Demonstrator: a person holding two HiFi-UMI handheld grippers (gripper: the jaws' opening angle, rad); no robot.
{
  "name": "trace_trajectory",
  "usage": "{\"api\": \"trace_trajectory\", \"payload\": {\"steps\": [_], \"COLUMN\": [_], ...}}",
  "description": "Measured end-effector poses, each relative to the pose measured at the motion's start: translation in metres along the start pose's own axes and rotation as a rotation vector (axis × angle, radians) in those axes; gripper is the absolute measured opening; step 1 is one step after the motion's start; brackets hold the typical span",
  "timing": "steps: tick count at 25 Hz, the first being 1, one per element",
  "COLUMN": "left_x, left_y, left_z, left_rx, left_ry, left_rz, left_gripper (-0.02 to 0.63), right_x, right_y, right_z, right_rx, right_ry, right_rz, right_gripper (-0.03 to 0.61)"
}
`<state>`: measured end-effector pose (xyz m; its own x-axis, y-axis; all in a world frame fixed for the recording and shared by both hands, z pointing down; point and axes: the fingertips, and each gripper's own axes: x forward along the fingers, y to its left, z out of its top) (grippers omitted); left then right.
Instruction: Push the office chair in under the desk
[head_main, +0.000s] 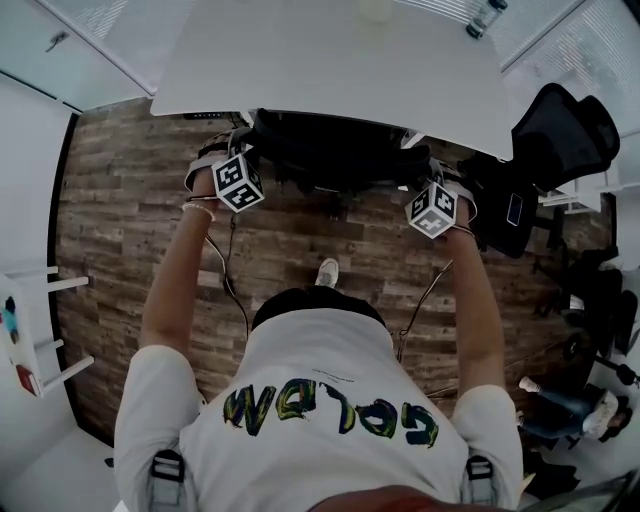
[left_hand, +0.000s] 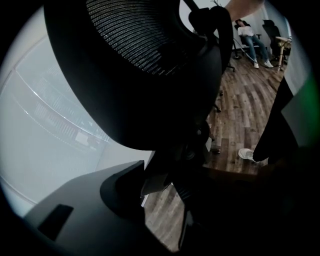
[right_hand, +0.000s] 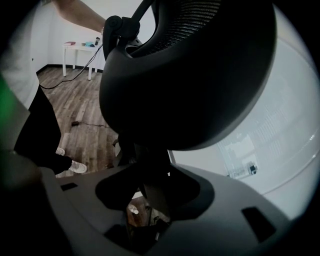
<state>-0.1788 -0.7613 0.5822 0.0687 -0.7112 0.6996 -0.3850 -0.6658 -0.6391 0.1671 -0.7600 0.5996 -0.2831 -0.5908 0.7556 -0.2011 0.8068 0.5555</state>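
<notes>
The black mesh office chair (head_main: 335, 150) stands at the near edge of the white desk (head_main: 330, 60), its seat hidden below the top. My left gripper (head_main: 243, 155) is at the left side of the backrest and my right gripper (head_main: 428, 183) at the right side. In the left gripper view the chair's back (left_hand: 145, 65) fills the frame, and a dark frame part sits in the notch of my left gripper (left_hand: 165, 195). In the right gripper view the grey jaws of my right gripper (right_hand: 150, 200) close round the chair's upright (right_hand: 150, 175).
A second black chair (head_main: 560, 130) and dark bags (head_main: 505, 210) crowd the right of the desk. A bottle (head_main: 485, 18) stands on the desk's far right corner. A white side table (head_main: 30, 330) is at the left. Cables (head_main: 225, 270) trail over the wood floor.
</notes>
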Motion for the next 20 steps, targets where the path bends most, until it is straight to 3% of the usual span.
{"api": "trace_trajectory", "payload": {"steps": [20], "left_x": [0.034], "left_y": [0.031], "left_z": [0.018], "left_rx": [-0.004], "left_ry": [-0.019], "left_rz": [-0.007], "left_gripper": [0.164], "right_x": [0.033], "right_y": [-0.049], "right_z": [-0.006], "right_rx": [0.001], "right_ry": [0.024], "right_rz": [0.009], "right_gripper": [0.193]}}
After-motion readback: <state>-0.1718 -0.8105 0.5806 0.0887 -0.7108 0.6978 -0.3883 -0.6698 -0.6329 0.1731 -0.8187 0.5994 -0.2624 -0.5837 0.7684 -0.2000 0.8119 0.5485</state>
